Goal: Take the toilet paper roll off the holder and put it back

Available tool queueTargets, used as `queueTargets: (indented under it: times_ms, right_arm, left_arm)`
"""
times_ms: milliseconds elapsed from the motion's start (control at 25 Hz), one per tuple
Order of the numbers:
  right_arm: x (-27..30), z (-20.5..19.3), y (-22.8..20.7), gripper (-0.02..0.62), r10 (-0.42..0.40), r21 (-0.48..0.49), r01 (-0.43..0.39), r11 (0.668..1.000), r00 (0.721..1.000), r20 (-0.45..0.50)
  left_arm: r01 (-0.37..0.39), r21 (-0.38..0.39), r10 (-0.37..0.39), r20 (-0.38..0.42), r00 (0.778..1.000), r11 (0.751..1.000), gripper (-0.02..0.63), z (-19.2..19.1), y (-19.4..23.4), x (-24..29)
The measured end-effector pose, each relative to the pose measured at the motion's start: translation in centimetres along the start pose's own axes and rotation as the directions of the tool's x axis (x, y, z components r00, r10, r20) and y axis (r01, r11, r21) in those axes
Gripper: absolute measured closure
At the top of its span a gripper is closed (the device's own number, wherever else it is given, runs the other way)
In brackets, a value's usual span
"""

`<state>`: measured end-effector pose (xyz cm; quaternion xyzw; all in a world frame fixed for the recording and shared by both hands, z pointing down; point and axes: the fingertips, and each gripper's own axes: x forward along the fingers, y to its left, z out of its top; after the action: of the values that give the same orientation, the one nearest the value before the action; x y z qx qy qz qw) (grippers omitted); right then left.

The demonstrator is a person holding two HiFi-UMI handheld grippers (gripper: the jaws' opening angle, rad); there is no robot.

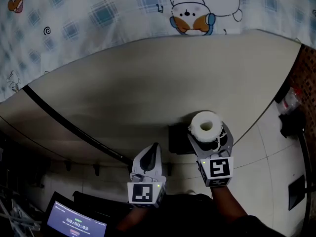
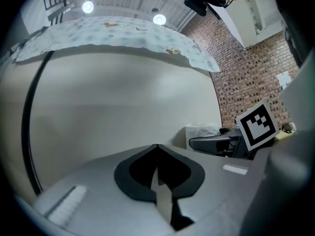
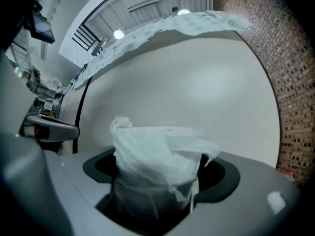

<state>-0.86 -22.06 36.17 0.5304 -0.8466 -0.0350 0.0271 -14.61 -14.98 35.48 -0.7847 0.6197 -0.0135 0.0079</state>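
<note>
Your right claw [image 1: 209, 136] held the toilet paper roll [image 1: 205, 123], jaws wide around it, beside a dark block [image 1: 178, 139], likely the holder. Your left claw [image 1: 155, 150] was closed and empty. The next move, I'd judge, was seating the roll back on that holder.

Beige wall [image 1: 148, 83]; cartoon-print cloth [image 1: 98, 9] above; brick wall [image 2: 251, 77] at right; ceiling lights [image 2: 159, 19] on.
</note>
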Motion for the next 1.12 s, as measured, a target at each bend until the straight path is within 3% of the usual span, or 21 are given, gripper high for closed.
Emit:
queueTargets:
  times_ms: [400,800,1000,1120]
  right_arm:
    - [-0.4,1.8,0.0,0.149,0.008,-0.004,-0.008,1.0,0.999,0.051]
    - [-3.2,4.0,-1.1,0.15,-0.009,0.008,0.008,1.0,0.995,0.104]
    - [-5.0,4.3,-1.3,0.15,-0.025,0.01,0.024,1.0,0.992,0.122]
    - [-5.8,4.1,-1.3,0.15,-0.018,0.006,0.017,1.0,0.993,0.119]
  left_arm:
    - [-0.008,0.003,0.008,-0.006,1.0,1.0,0.588,0.1,0.5,0.2]
    - [-0.006,-0.013,0.006,-0.058,0.998,1.0,0.588,-2.6,-0.4,-0.6]
    - [0.042,-0.029,-0.045,-0.11,0.993,0.999,0.586,-5.5,-1.9,-1.1]
    - [0.096,-0.022,-0.099,-0.158,0.982,0.995,0.516,-8.4,-3.0,-1.4]
